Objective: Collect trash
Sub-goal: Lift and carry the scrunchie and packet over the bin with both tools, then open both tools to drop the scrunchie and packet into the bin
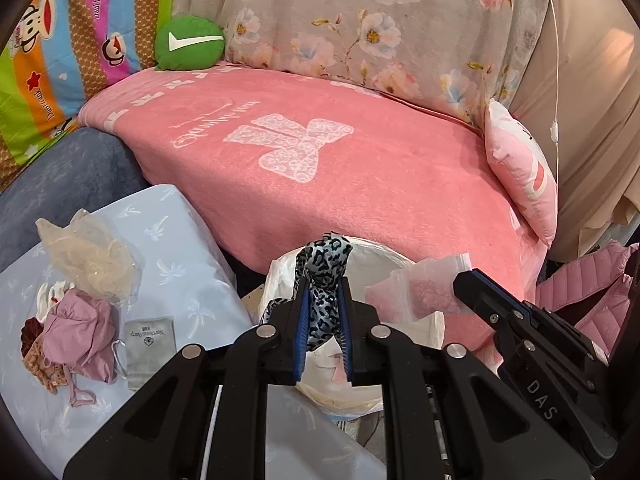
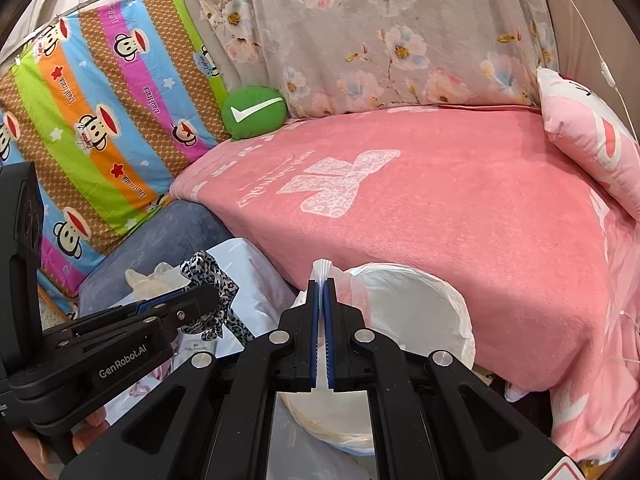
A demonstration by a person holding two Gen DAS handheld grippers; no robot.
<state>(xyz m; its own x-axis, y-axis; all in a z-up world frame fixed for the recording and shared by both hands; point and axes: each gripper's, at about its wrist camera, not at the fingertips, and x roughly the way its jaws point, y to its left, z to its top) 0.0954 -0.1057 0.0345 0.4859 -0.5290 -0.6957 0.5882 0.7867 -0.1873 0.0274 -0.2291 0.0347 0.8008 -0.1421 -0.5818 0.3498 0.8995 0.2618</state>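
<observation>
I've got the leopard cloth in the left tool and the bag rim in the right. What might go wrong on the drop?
1. The right tool pinches only a thin edge of the white bag; it may slip and the mouth close.
2. The leopard-print cloth hangs near the bag's rim, so it may land outside.

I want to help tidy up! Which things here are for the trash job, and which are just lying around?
For the job:
leopard-print cloth in left gripper
white trash bag, rim held by right gripper

Just lying around:
green cushion
pink blanket
pink pillow
</observation>
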